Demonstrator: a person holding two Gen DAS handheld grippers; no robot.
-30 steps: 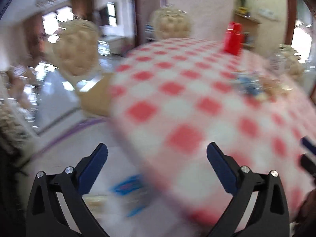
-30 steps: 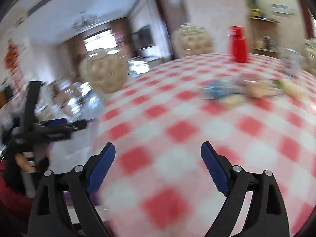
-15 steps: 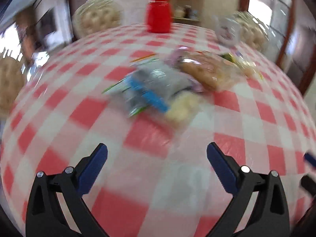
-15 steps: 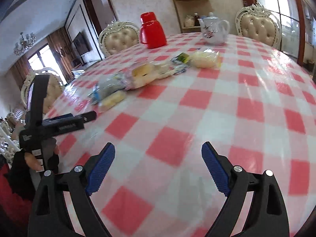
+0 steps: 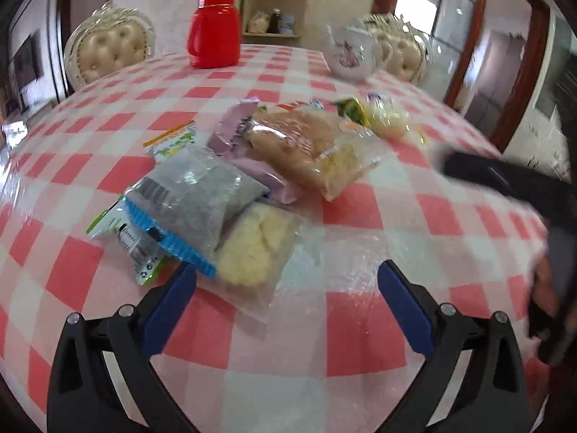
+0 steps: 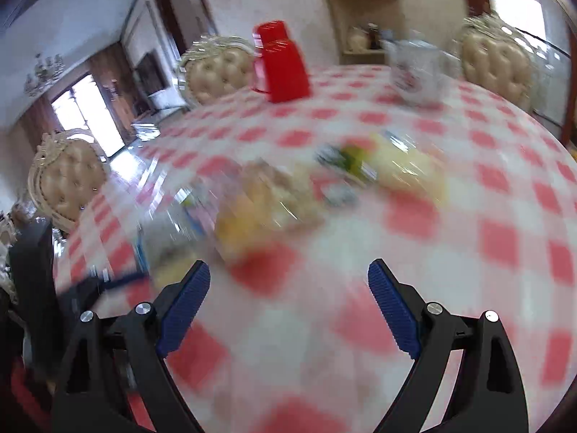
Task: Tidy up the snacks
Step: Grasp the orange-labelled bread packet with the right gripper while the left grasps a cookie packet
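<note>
Table (image 5: 360, 379): round, under a red-and-white check cloth with a glossy clear cover, filling most of both views. No tray, box or basket shows in either view, so where the snacks are meant to go cannot be told.

Snack pile (image 5: 252, 166): a loose heap at frame centre in the left wrist view, the packets overlapping. Largest is a clear bag of bread rolls (image 5: 306, 144) upper centre, lying on a lilac wrapper (image 5: 230, 133). Below left, a grey packet with blue crimped edge (image 5: 191, 198) rests over a green-and-white sachet (image 5: 133, 241). A clear bag of pale yellow cake (image 5: 252, 249) lies lowest, just ahead of the left gripper. A yellow-green pack (image 5: 382, 119) sits at upper right of the heap.

Left gripper (image 5: 286, 290): jaws apart, empty, lower centre, above the cloth near the cake bag.

Right gripper (image 6: 288, 288): jaws apart, empty; its view is heavily blurred and the packets there cannot be told apart.

Risks, as judged:
- Overlapping packets: closing on one may drag or lift its neighbour.
- Slick film and the glossy cover: a pad may slide off, or push a bag away.
- Soft cake and rolls: a firm clamp would crush them.
- Both grippers near the same heap: collision is possible.

Surroundings: red thermos jug (image 5: 214, 27) and white teapot (image 5: 351, 54) stand at the top of frame, well apart from the heap and not obstructing. Padded chairs (image 5: 108, 50) ring the far edge.
</note>
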